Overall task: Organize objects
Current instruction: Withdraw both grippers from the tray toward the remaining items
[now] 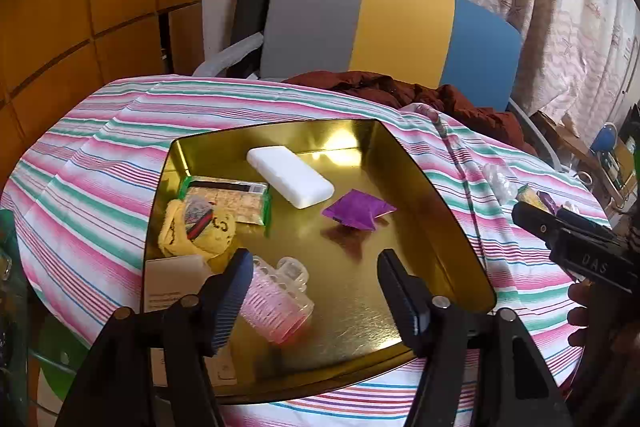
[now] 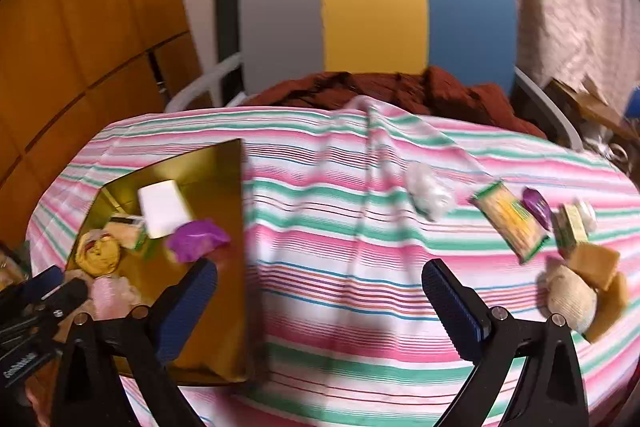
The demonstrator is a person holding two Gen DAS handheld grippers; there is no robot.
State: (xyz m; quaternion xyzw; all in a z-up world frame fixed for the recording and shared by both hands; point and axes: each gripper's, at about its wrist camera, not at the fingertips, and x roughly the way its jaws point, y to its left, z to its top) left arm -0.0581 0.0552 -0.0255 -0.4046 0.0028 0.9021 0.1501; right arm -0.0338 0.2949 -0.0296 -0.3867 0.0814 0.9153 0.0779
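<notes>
Your tray holds several items; more wait far right. Both grippers, left and right, gape empty.

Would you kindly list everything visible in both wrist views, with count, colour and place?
Shallow metal tray: one, gold, on the striped tablecloth.
Rectangular bar: one, white, far part of the tray.
Small soft packet: one, purple, tray middle.
Green-edged flat packet: one, tray left.
Rolled socks: one bundle, yellow, tray left.
Ribbed plastic container: one, pink, near part of the tray.
Loose small items: several (packets, beige ball, tan blocks), on the cloth to the right, too blurred to count.
Chair back: one, grey, yellow and blue, behind the table.
Left gripper: open, above the tray.
Right gripper: open, above the cloth.
</notes>
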